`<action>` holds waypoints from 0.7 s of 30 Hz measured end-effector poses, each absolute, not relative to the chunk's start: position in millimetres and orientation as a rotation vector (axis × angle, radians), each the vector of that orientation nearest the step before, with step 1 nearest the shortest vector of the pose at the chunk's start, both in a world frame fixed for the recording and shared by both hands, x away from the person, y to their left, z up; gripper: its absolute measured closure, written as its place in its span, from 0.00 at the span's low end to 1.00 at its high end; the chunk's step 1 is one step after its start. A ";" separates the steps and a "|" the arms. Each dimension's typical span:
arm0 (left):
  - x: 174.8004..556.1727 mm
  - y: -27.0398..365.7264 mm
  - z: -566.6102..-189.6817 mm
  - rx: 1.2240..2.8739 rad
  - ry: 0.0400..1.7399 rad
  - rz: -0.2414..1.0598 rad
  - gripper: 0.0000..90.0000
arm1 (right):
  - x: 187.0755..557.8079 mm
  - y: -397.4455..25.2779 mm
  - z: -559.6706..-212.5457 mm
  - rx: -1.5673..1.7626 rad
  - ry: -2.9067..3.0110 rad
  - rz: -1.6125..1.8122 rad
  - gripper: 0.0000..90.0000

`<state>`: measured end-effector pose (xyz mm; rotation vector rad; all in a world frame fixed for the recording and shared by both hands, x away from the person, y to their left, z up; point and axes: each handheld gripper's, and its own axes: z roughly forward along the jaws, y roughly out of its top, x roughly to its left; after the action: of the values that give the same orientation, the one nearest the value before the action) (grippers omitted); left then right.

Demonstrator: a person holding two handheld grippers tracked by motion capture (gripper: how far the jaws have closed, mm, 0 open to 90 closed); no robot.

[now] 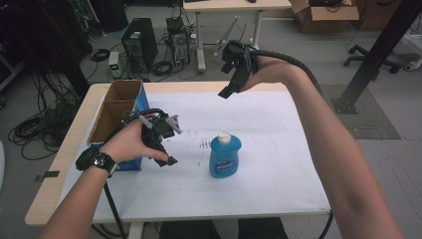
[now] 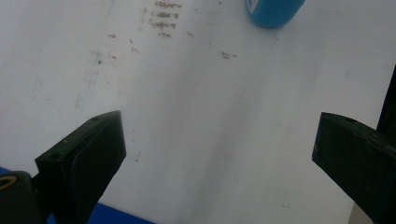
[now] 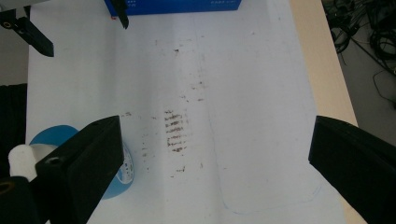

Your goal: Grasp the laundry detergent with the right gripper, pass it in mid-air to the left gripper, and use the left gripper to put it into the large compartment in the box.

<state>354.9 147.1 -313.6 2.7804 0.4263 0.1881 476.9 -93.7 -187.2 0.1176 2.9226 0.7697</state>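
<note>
A blue dish-soap bottle (image 1: 225,157) with a white cap stands upright near the middle of the white-covered table (image 1: 278,164). My left gripper (image 1: 169,147) hovers just left of it, jaws open and nothing between them. In the left gripper view the left gripper (image 2: 217,140) looks down on bare cover, with the bottle (image 2: 273,10) at the top edge. My right gripper (image 1: 228,82) is raised over the far table edge, open and pointing down. In the right gripper view the right gripper (image 3: 215,149) frames stained cover, and the bottle (image 3: 51,135) lies partly behind its left jaw.
An open cardboard box with blue sides (image 1: 117,114) stands at the table's left edge, right behind my left hand. Dark smudges (image 1: 204,144) mark the cover. Beyond the table are a computer tower (image 1: 139,42), cables, a desk and a black post (image 1: 373,55).
</note>
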 end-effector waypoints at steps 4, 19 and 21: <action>355.0 147.9 -312.7 2.780 0.428 0.184 0.04 | 473.6 -95.0 -183.9 0.109 2.910 0.779 0.03; 352.0 150.0 -307.8 2.766 0.425 0.188 0.04 | 465.0 -112.1 -174.1 0.093 2.874 0.939 0.03; 351.2 149.9 -307.6 2.764 0.425 0.194 0.04 | 462.4 -117.9 -172.6 0.096 2.862 0.972 0.03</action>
<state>351.2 149.9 -307.6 2.7638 0.4255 0.1942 462.4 -117.9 -172.6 0.0960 2.8621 0.9721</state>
